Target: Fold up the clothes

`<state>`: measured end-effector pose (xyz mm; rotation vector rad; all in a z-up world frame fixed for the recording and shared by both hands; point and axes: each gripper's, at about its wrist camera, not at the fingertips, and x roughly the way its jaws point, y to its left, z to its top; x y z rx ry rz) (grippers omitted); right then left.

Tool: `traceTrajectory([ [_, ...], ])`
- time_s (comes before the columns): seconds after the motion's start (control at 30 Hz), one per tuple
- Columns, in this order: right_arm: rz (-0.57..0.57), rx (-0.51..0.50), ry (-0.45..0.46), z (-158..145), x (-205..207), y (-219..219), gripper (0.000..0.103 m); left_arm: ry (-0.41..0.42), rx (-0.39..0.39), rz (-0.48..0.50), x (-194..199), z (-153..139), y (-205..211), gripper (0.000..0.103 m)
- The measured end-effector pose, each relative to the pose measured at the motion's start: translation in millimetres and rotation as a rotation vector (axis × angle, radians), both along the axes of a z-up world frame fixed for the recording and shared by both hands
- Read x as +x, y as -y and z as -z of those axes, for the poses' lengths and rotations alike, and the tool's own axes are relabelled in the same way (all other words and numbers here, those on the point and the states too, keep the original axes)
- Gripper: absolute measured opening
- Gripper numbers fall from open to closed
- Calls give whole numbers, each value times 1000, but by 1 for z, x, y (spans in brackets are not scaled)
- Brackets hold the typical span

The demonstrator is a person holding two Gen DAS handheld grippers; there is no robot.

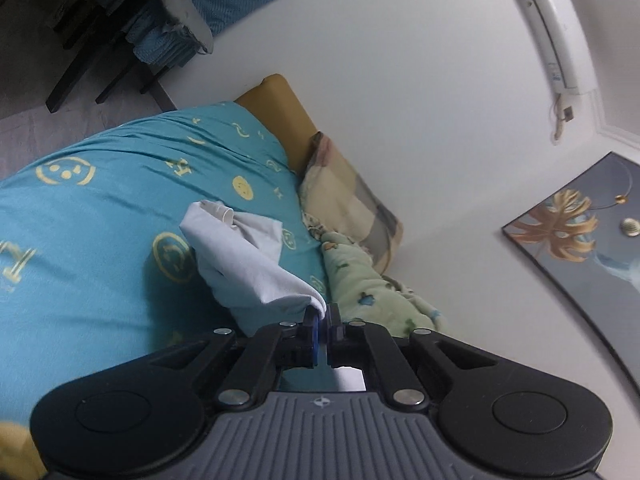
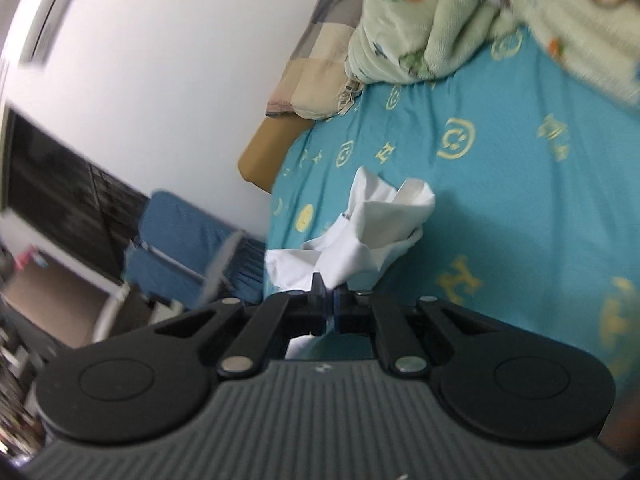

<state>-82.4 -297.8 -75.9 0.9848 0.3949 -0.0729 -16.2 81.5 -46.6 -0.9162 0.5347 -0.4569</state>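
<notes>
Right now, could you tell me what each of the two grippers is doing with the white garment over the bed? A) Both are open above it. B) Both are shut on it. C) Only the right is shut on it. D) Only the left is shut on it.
B: the left gripper pinches a corner of the white garment, and the right gripper has white cloth clamped between its closed fingers over the teal bedsheet.

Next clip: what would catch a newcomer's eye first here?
A white garment hangs bunched over the teal bedsheet, pinched at one end by the left gripper and at the other by the right gripper. Behind it, a pale green blanket is heaped beside a checked pillow by the wall.
</notes>
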Motion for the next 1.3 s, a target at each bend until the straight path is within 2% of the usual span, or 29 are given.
traceTrajectory([
  [0.1,15,-59,19,-17,-35,-14,6,32,11,-1,-34,-16,-6,3],
  [0.2,38,-104,75,-42,-60,-20,6,63,2,17,-57,-31,-11,3],
  [0.33,42,-99,93,-60,-54,-13,6,95,61,23,-58,-55,-6,3],
  [0.43,46,-100,48,-64,-16,-5,6,66,108,16,-26,-64,8,3],
  [0.6,41,-100,-55,-53,65,14,7,-10,189,8,57,-59,37,4],
  [0.7,25,-113,-130,-33,113,24,8,-24,246,23,102,-41,49,4],
  [0.8,-6,-135,-155,-5,146,33,9,-31,301,40,144,-19,60,4],
  [0.87,-18,-114,-164,13,160,39,9,-38,309,39,160,-1,63,4],
  [0.97,-25,-123,-190,24,174,39,10,-45,314,43,178,19,63,4],
  [1.07,-33,-132,-215,34,189,39,11,-30,339,53,188,29,63,4],
  [1.13,-37,-128,-237,39,195,39,19,-21,356,60,193,33,62,5],
  [1.17,-34,-119,-242,40,195,40,40,-26,360,64,194,35,62,10],
  [1.2,-35,-98,-228,41,192,40,73,-28,365,77,194,36,62,26],
  [1.23,-40,-76,-196,42,189,39,84,-26,371,104,195,36,63,38],
  [1.27,-53,-76,-167,43,188,37,89,-19,384,124,194,35,65,55],
  [1.3,-72,-97,-176,42,190,34,88,-3,407,133,192,33,68,63],
])
